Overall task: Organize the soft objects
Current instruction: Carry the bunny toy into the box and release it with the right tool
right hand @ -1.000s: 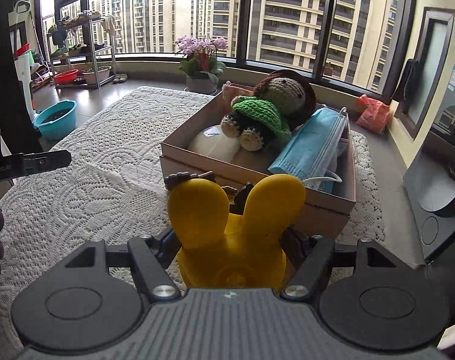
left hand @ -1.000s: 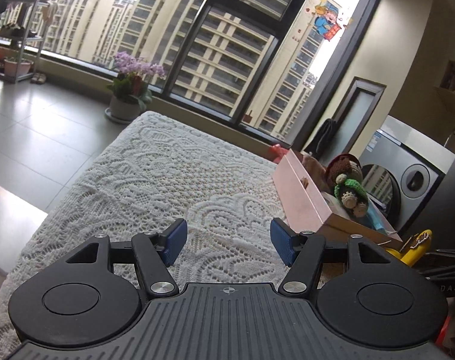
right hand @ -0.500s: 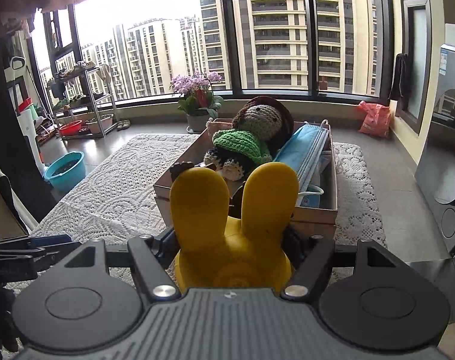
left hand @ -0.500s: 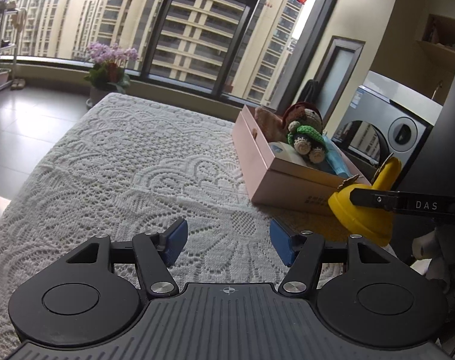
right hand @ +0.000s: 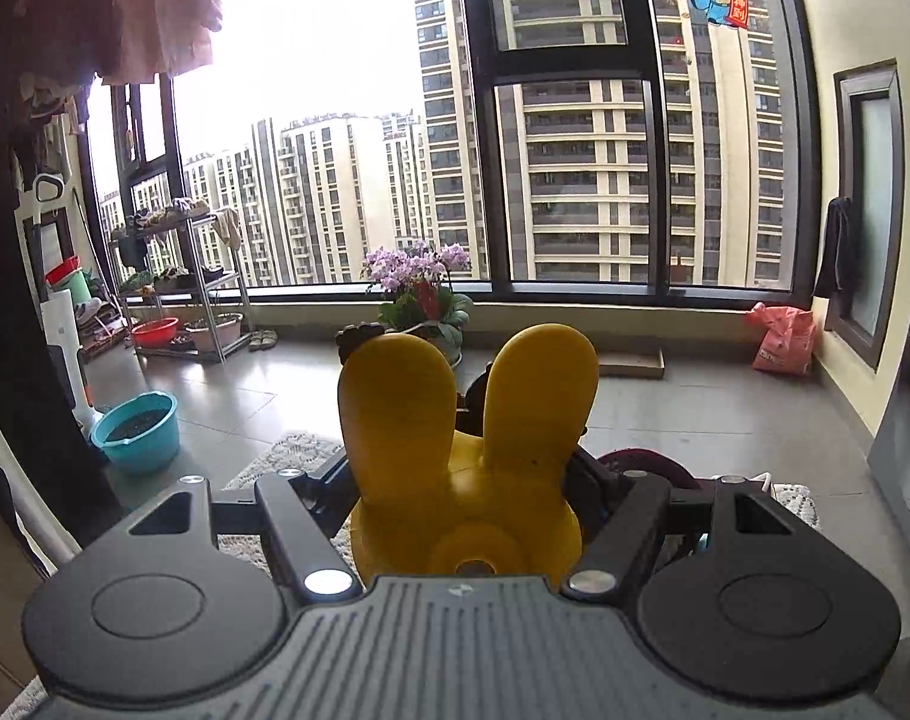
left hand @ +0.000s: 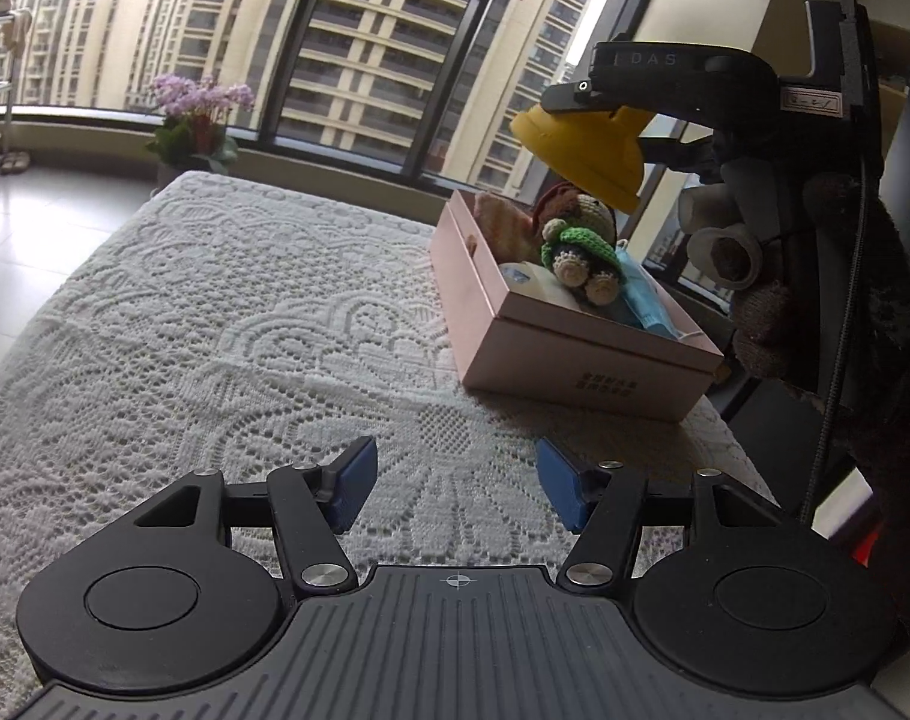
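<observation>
Holding the yellow rabbit-eared toy (right hand: 467, 480) by its body, the right tongs (right hand: 464, 498) carry it in the air above the pink box (left hand: 581, 360); placement remains. The left tongs (left hand: 455, 486) stand wide and empty over the lace-covered table (left hand: 215, 330), which shows no other loose items. The box already contains a crocheted doll (left hand: 578, 246), a blue face mask (left hand: 647, 306) and a white item.

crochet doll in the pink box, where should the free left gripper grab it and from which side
Probably the green-knit body of the crochet doll, coming from above. It lies on top of the other things in the pink box, whose walls block its sides. The left gripper is open and empty.
</observation>
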Motion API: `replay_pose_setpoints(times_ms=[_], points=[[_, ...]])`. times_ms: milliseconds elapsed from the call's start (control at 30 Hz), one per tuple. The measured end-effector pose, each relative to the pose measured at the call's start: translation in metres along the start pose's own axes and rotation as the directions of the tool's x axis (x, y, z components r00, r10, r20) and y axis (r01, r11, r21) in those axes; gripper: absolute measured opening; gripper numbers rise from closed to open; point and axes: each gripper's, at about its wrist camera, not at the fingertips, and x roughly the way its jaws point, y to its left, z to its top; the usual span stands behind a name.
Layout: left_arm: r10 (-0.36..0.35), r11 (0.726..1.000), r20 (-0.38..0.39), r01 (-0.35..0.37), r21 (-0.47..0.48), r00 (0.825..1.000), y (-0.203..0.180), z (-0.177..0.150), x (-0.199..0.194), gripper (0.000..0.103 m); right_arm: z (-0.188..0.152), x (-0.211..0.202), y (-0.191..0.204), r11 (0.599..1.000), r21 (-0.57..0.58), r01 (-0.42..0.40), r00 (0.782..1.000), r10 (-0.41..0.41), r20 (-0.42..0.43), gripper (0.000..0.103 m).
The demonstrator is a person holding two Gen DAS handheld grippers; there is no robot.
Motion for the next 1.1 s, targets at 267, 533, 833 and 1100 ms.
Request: replay_pose_setpoints(times_ms=[267, 533, 833, 1100], points=[[0.0, 0.999, 0.011, 0.001, -0.038, 1.0, 0.02, -0.004, -0.011, 0.064, -0.038, 0.028, 0.031, 0.929, -0.299, 0.216, 0.972, -0.234, -0.025, 0.07], [-0.011, 0.999, -0.004, 0.011, -0.042, 1.0, 0.018, -0.009, -0.008, 0.064, -0.04, 0.007, 0.028, 0.949, -0.299, 0.099, 0.993, -0.112, -0.027, 0.082], [0.007, 1.0, -0.017, -0.007, -0.03, 1.0, 0.016, -0.01, -0.005, 0.064, -0.051, -0.029, 0.041, 0.924, -0.375, 0.074, 0.997, -0.063, 0.041, 0.084], [0.016, 1.0, -0.031, -0.016, -0.009, 0.999, 0.012, -0.011, -0.004, 0.064, -0.077, -0.091, 0.01, 0.982, -0.177, 0.066, 0.998, -0.066, 0.01, 0.086]])
